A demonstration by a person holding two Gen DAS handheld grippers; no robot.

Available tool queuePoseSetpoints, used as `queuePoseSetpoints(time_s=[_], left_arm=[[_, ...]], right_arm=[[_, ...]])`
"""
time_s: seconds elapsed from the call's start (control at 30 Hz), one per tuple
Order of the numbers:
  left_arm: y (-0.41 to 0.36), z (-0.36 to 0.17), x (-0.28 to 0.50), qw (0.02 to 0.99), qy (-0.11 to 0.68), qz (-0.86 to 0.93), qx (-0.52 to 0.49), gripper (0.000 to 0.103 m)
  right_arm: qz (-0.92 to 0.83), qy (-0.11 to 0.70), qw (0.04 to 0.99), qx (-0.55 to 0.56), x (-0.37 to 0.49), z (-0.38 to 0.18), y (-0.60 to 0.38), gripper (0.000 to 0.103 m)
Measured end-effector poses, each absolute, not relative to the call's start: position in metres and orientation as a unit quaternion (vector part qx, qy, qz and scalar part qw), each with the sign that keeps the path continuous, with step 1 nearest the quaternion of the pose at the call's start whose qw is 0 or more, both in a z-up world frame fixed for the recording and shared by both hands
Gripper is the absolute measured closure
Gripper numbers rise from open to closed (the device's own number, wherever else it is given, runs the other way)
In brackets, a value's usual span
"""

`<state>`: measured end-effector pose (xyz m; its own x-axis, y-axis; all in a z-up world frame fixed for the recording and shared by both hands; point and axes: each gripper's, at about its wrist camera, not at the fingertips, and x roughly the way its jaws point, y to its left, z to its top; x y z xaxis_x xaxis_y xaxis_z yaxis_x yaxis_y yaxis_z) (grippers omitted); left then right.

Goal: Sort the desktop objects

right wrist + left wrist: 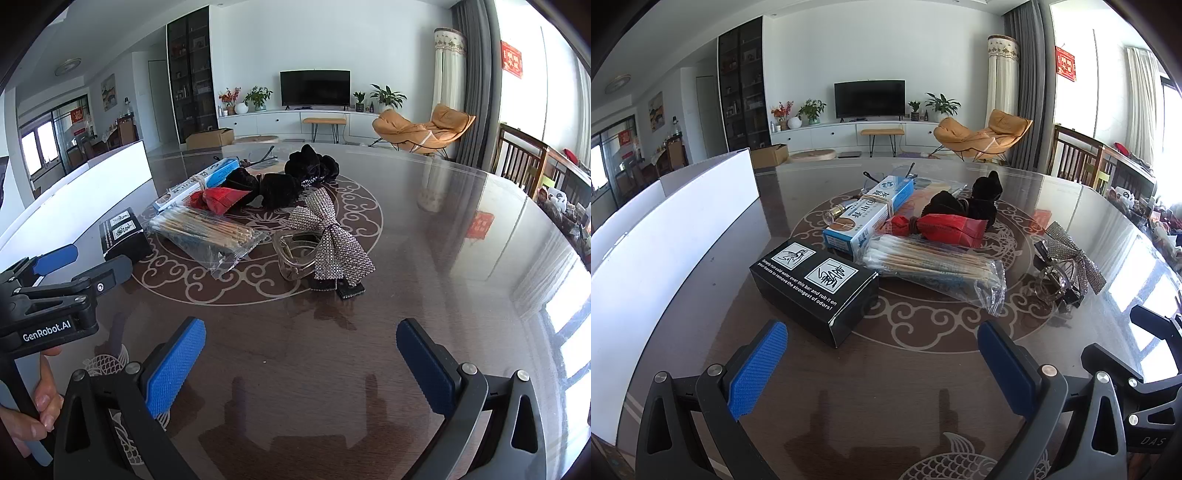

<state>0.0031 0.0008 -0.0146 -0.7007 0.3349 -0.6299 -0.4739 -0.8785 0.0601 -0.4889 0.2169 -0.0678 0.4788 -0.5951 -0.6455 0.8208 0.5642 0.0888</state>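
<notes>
Left tongs [882, 365] and right tongs [301, 365] spread, empty, low in frame over bench [443, 258]; black box [814, 291], cotton-swab pack [934, 264] mid-frame.

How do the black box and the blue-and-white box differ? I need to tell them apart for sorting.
The black box is short and squat; the blue-and-white box is long and slim. The black box lies nearer the camera, apart from the pile; the blue-and-white box lies within it, with a rubber band around it. Both lie flat on the table.

Both hand-held grippers [882, 363] [301, 363] wide open, empty.
</notes>
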Motion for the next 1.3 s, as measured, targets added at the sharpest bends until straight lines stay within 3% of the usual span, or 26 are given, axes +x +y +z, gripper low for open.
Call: queuePoseSetpoints(time_s=[1.3], left_arm=[[0.0054,-0.0169,0.0039,0.368,0.159,0.864,-0.305,0.000]], right_arm=[[-0.438,0.280,0.829,0.209,-0.4881,-0.0686,0.2178,0.000]])
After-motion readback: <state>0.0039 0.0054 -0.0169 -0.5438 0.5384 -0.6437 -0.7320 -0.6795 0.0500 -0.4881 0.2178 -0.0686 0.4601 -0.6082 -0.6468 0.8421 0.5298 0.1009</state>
